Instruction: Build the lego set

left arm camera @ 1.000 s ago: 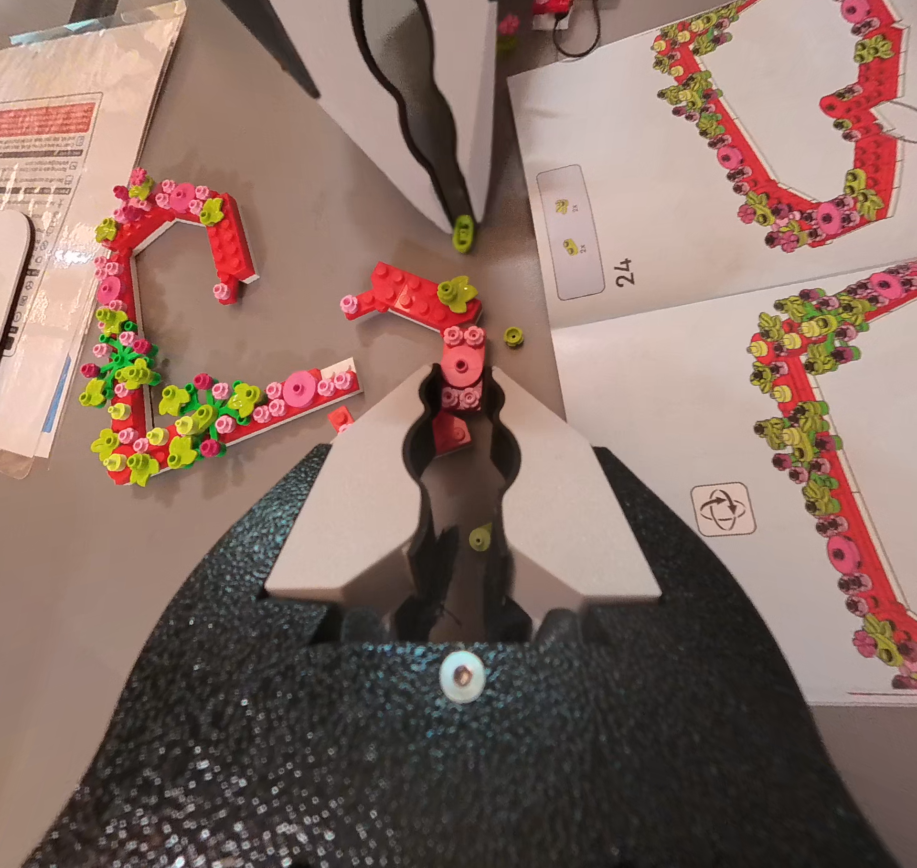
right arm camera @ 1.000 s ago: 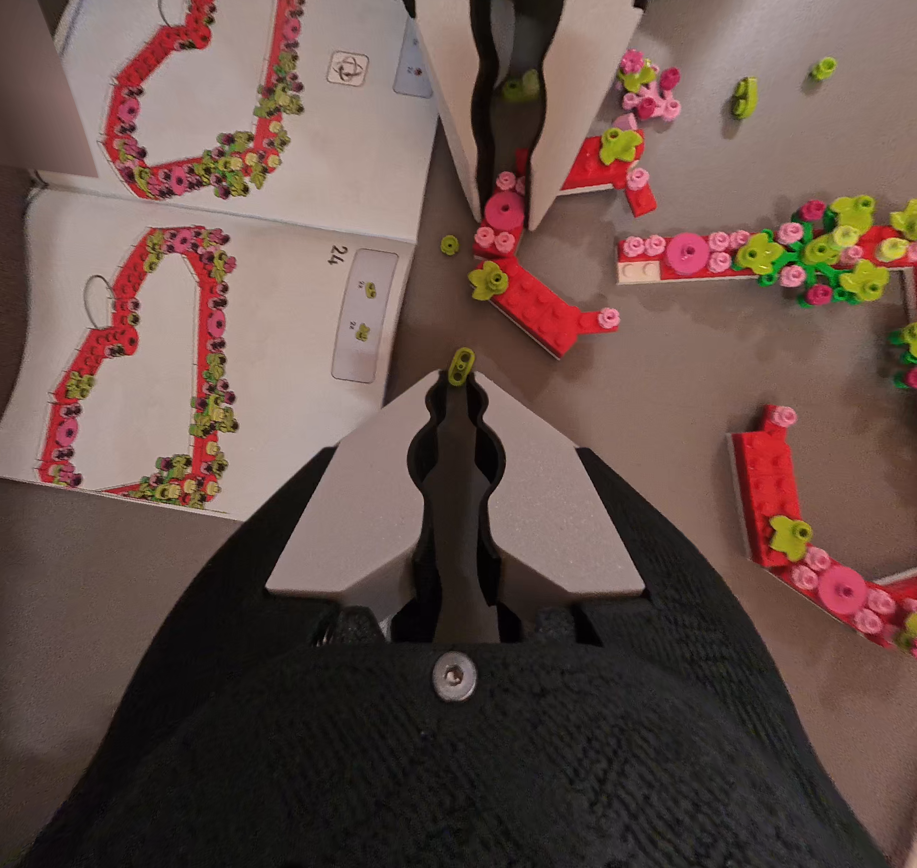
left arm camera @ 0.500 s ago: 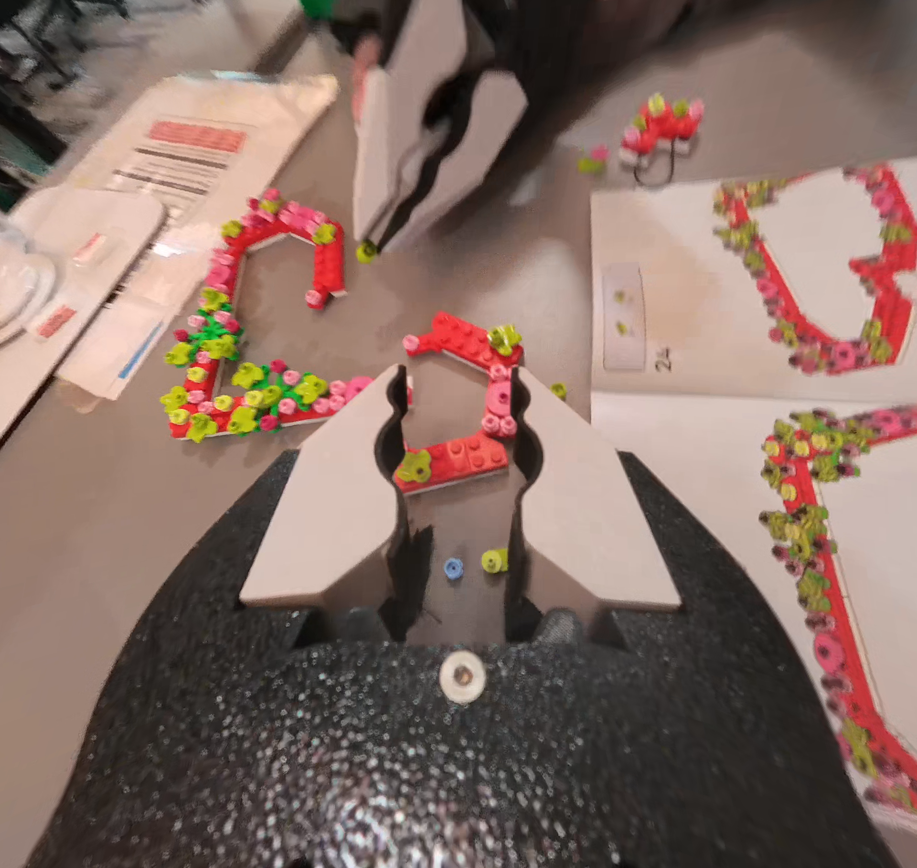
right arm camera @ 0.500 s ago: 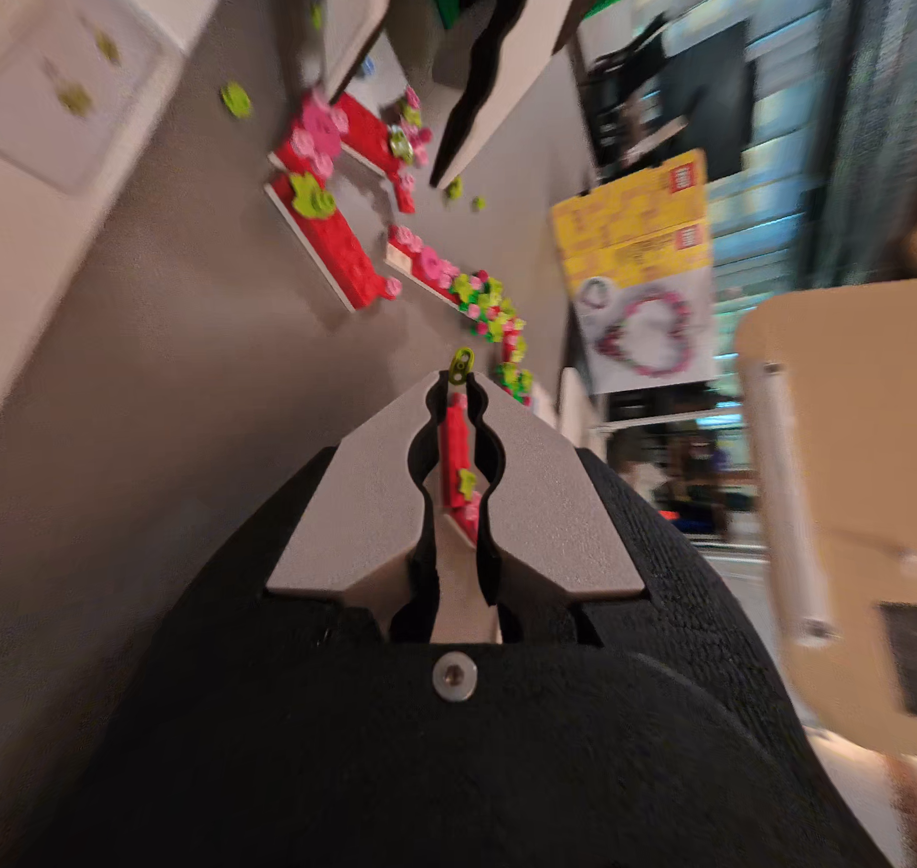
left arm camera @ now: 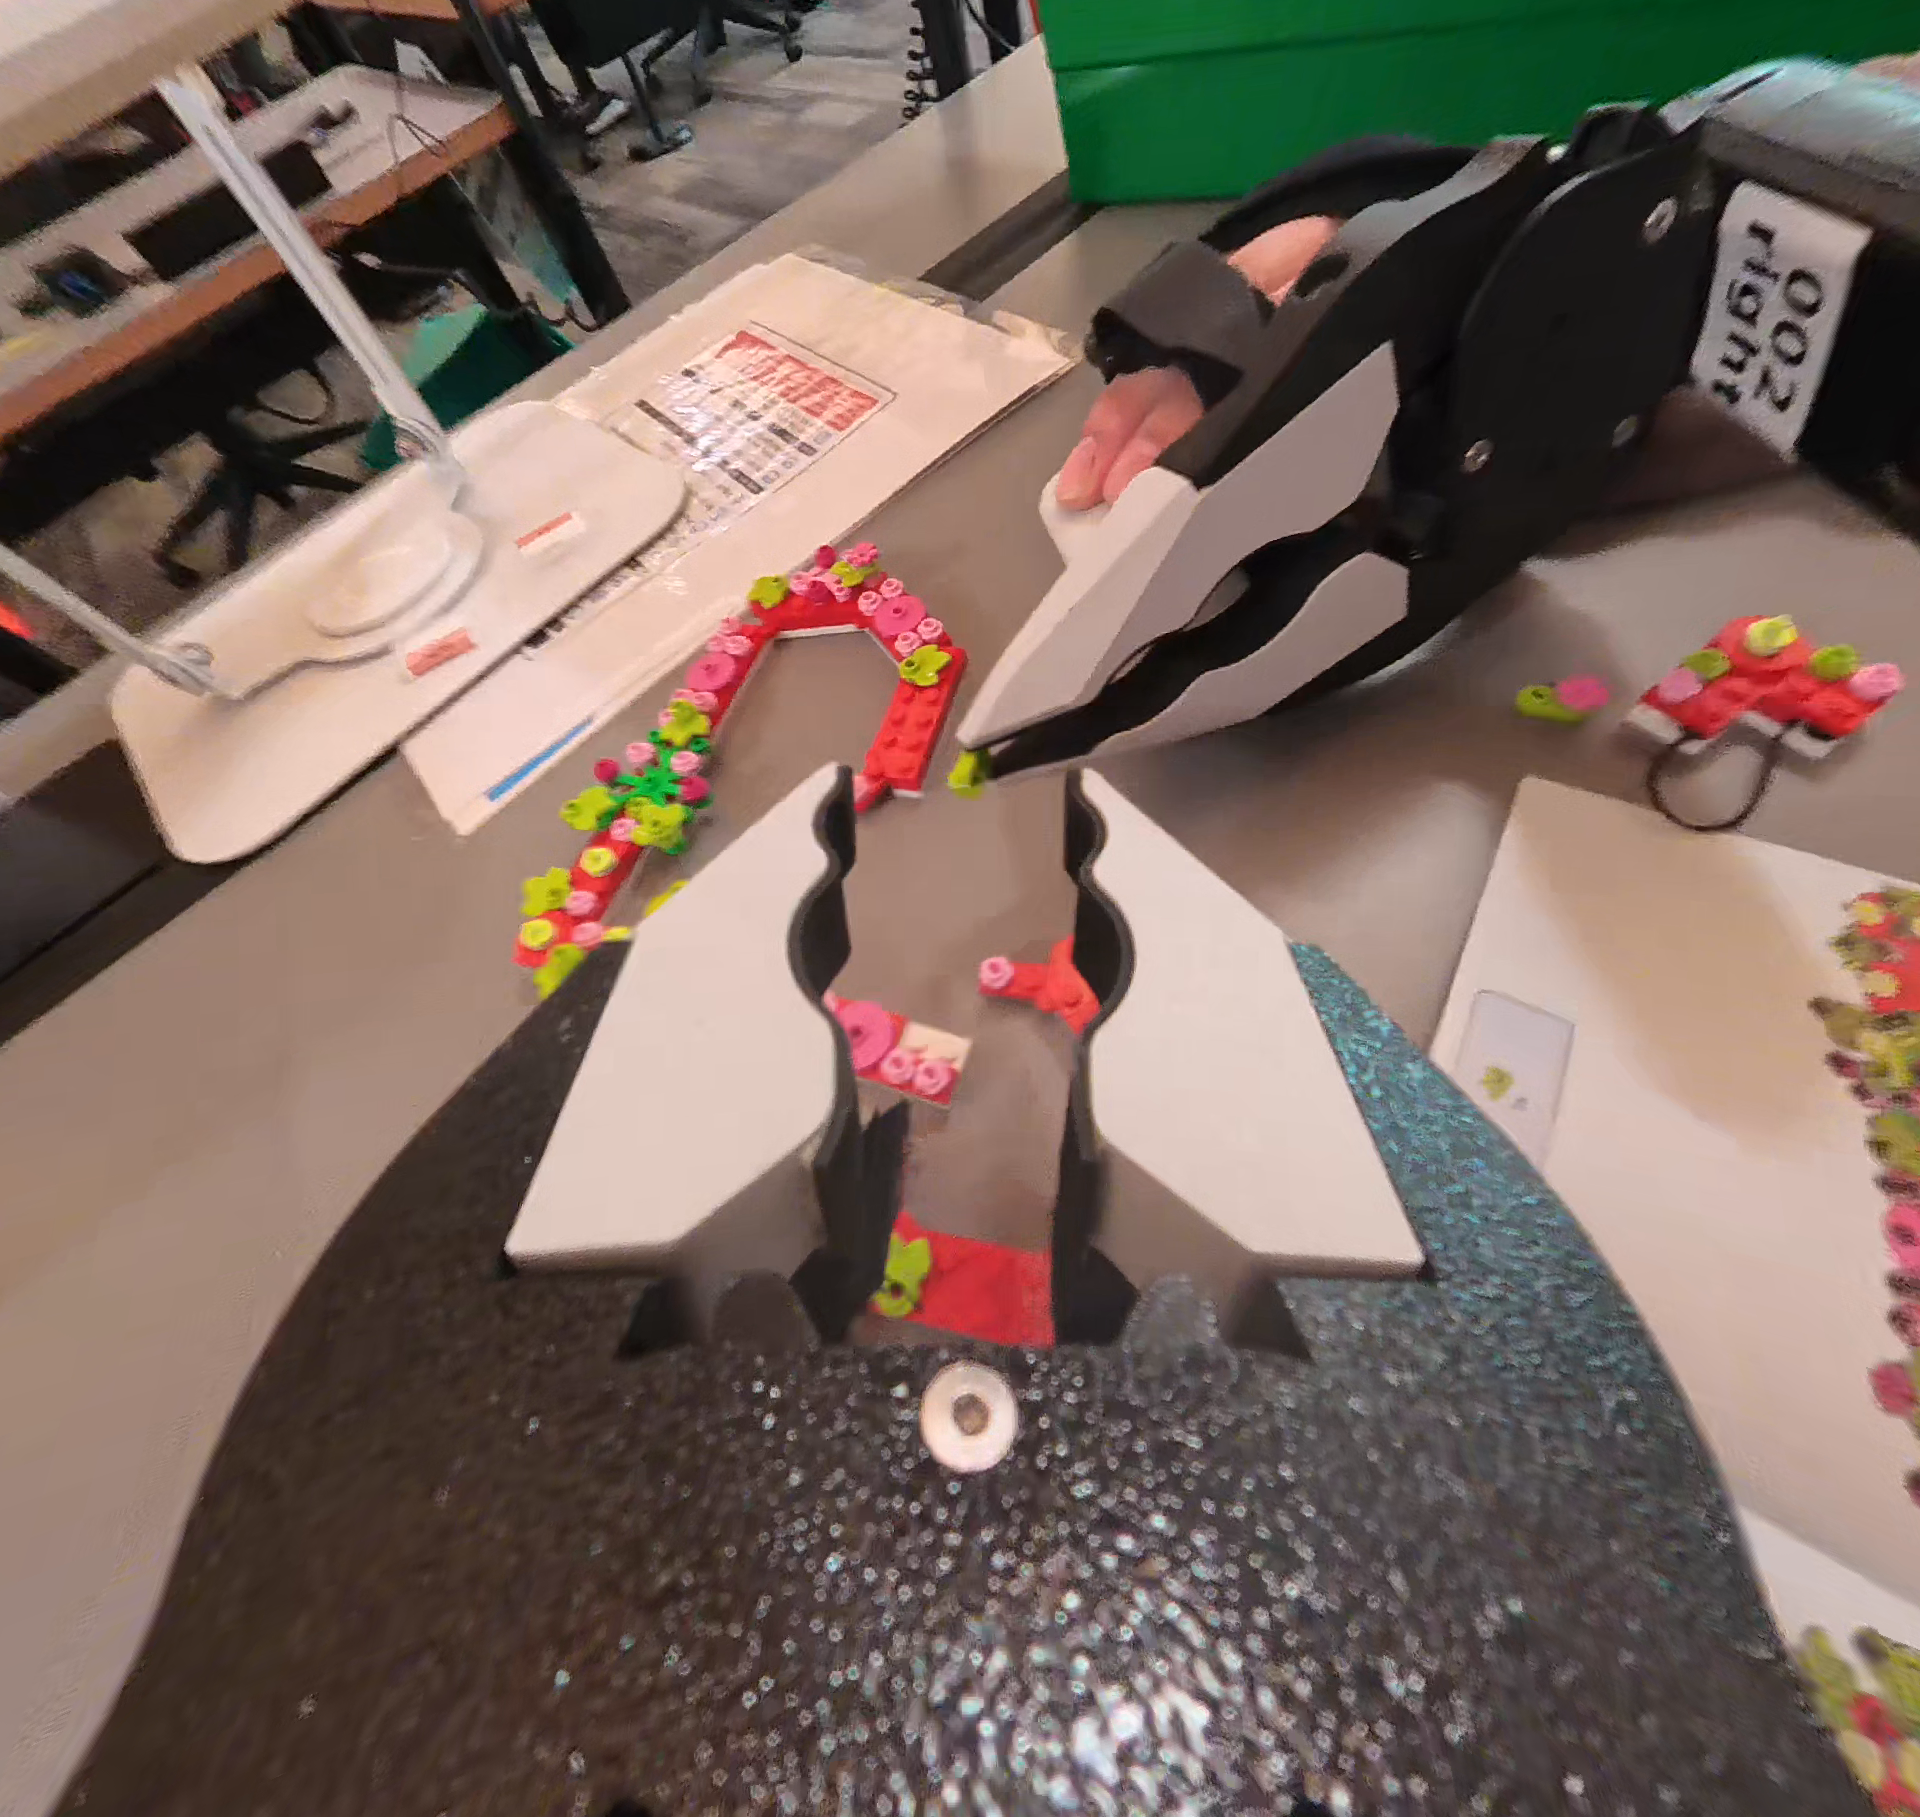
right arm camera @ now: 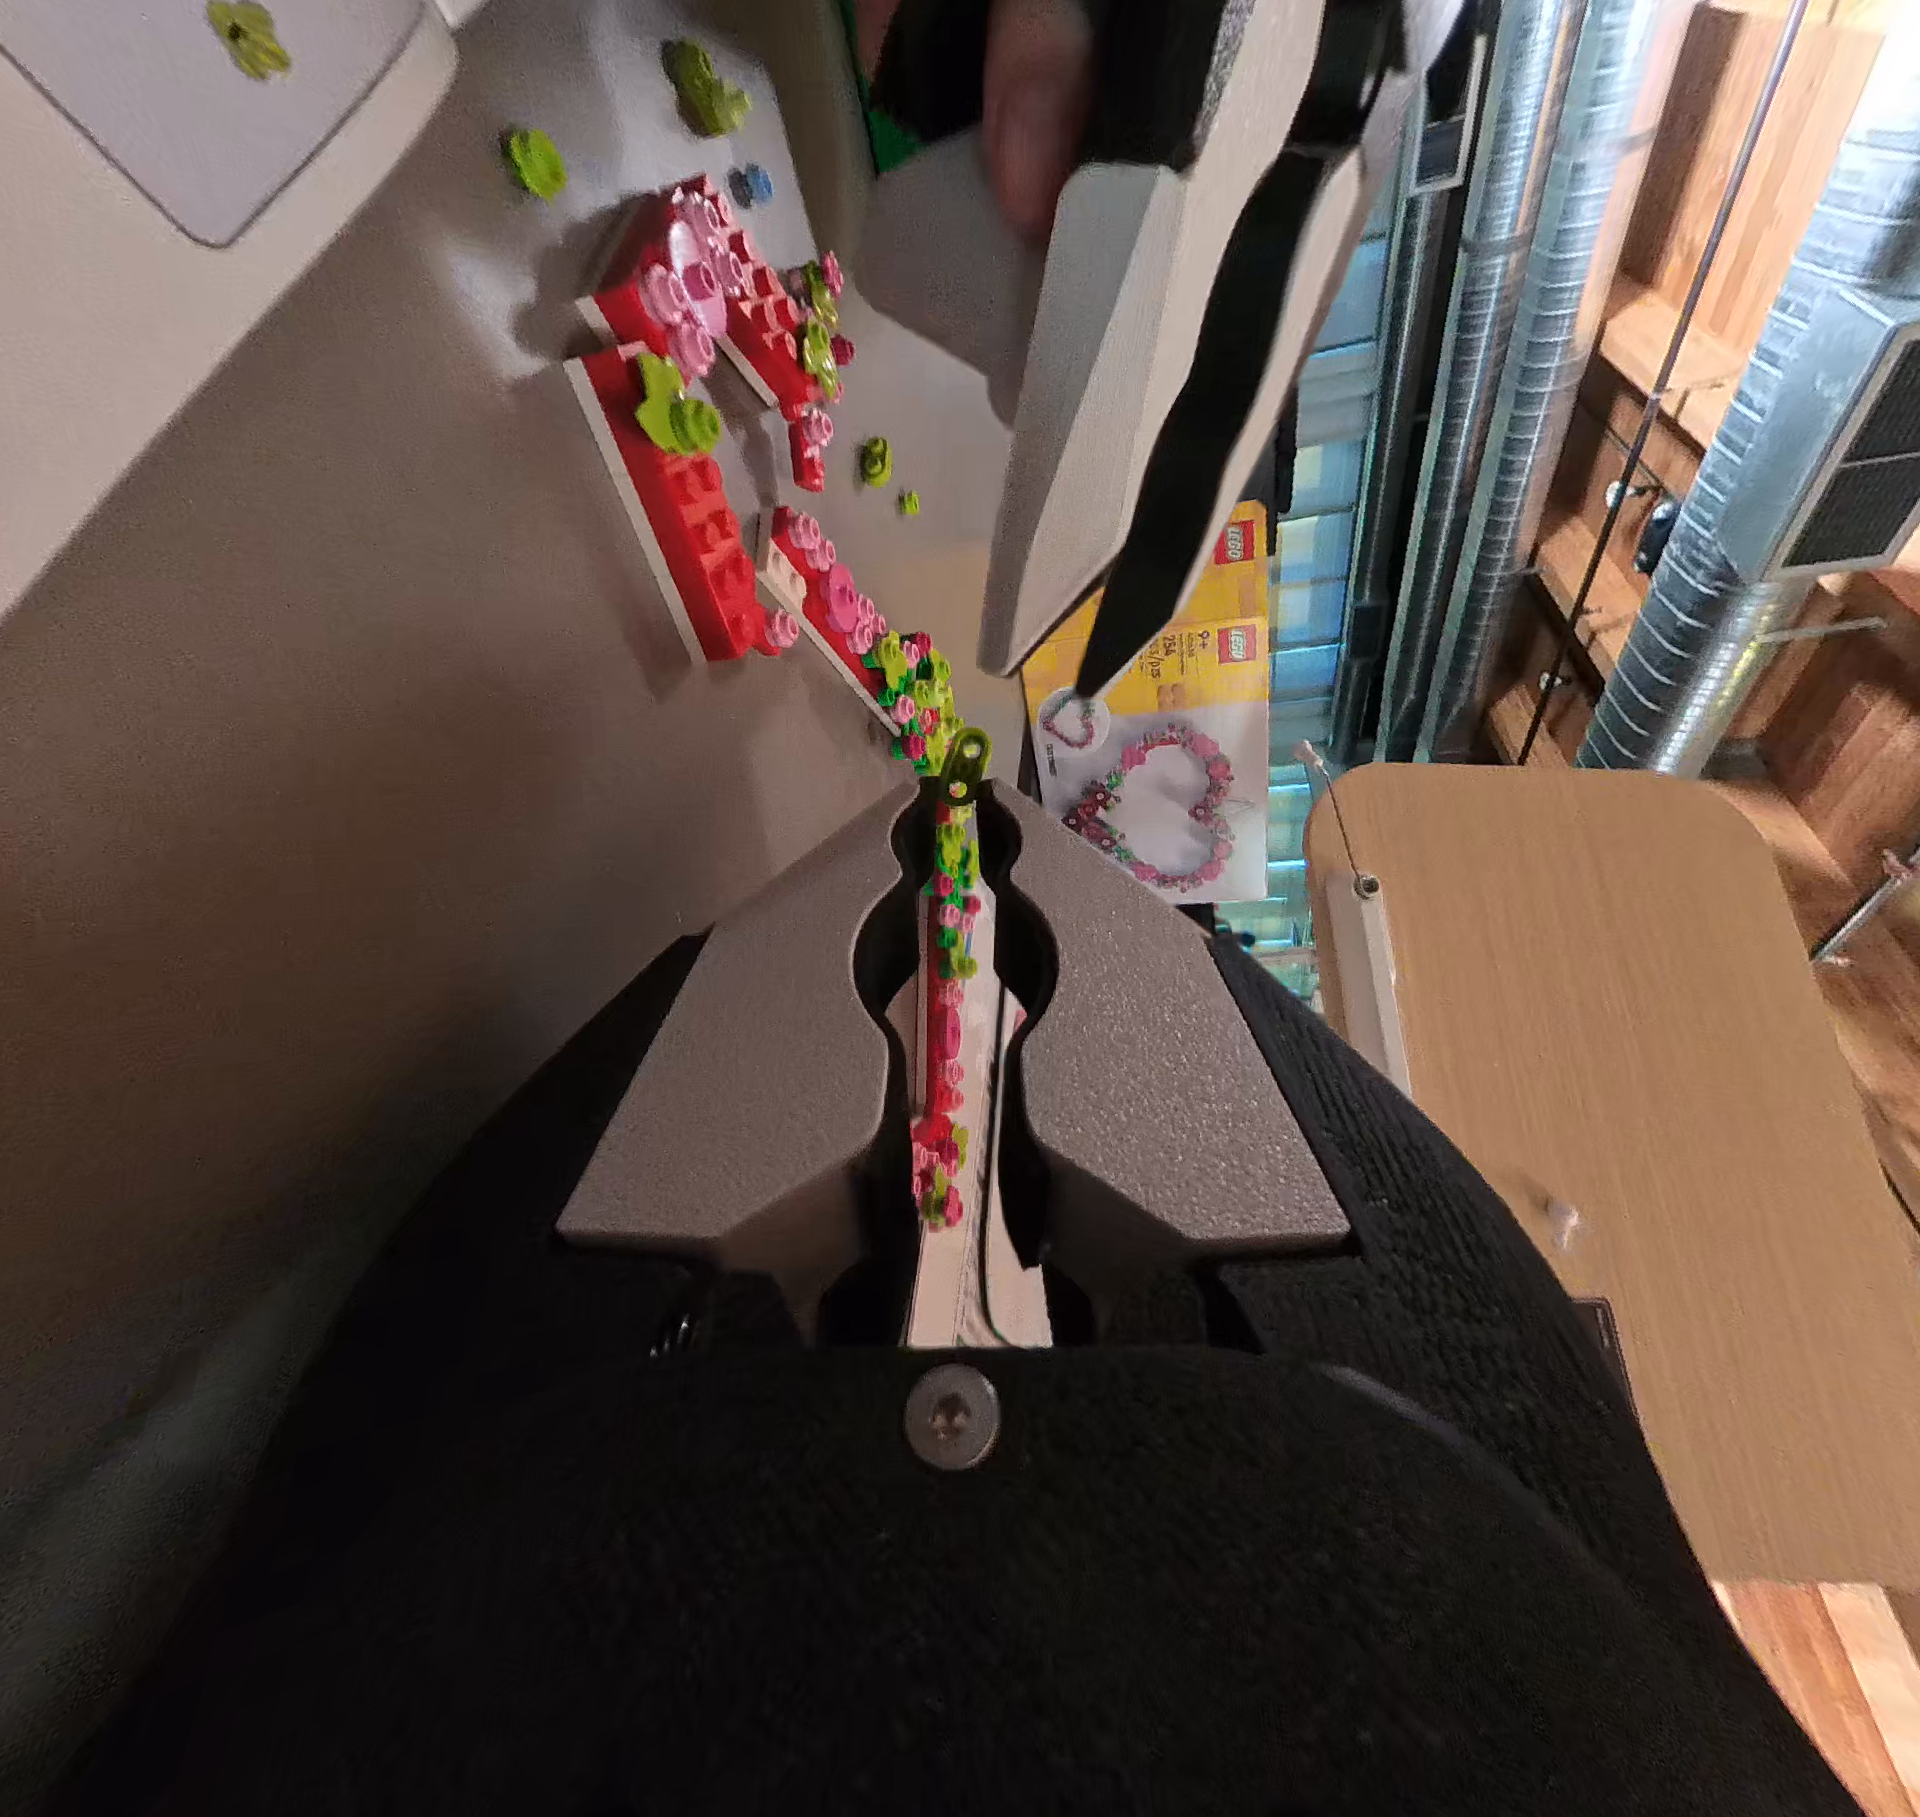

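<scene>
Jaws: right gripper (right arm camera: 961,791) pinching one lime piece (right arm camera: 966,759) — left gripper (left arm camera: 961,780) spread, empty.

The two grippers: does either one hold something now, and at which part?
The right gripper pinches a small lime green piece by its lower end; the rest sticks out past the fingertips. The left gripper is open and holds nothing.

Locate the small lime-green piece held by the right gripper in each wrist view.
Left wrist view: lime piece at upper centre, pinched at the right gripper's tip.
Right wrist view: lime piece at centre, sticking out of the closed jaws.
Shared landmark: the flowered red heart section.
</scene>
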`<state>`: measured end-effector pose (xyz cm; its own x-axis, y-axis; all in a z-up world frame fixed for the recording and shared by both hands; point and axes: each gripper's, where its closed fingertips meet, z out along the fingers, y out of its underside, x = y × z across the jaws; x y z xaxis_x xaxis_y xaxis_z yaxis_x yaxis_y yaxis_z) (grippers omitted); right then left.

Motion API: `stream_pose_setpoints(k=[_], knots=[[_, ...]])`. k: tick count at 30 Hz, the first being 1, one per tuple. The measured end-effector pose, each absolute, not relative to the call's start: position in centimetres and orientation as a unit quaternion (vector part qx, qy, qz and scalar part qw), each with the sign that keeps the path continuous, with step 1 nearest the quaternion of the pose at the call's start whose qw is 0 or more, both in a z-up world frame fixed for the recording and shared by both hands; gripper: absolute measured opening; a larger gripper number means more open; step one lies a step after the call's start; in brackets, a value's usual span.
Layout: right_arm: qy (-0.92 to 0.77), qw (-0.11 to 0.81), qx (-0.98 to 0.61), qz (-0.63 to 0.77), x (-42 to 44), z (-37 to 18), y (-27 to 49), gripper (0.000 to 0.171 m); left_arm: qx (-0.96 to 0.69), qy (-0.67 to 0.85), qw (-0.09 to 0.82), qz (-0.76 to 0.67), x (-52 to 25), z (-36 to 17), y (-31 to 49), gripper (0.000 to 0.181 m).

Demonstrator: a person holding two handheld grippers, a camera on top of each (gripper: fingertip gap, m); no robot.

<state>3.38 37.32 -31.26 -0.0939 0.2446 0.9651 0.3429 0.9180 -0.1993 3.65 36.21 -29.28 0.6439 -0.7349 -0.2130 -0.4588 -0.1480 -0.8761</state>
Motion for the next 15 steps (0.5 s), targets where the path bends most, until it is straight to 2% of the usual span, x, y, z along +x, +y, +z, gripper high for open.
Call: stream_pose_setpoints(k=[8,10,13,15], knots=[[-0.738,0.651,-0.174,-0.025,3.3,-31.0,36.4,0.005,-0.759,0.398,0.485,-0.175,4.1,-31.4,36.3,0.009],[-0.741,0.649,-0.173,-0.021,3.3,-31.0,36.2,0.005,-0.749,0.408,0.488,-0.183,4.5,-31.4,36.0,0.007],[-0.741,0.649,-0.174,-0.011,3.4,-30.9,36.1,0.005,-0.746,0.403,0.492,-0.197,4.6,-31.1,35.8,0.017],[-0.741,0.65,-0.172,-0.006,3.4,-30.9,35.9,0.005,-0.748,0.391,0.492,-0.212,4.7,-30.9,35.8,0.008]])
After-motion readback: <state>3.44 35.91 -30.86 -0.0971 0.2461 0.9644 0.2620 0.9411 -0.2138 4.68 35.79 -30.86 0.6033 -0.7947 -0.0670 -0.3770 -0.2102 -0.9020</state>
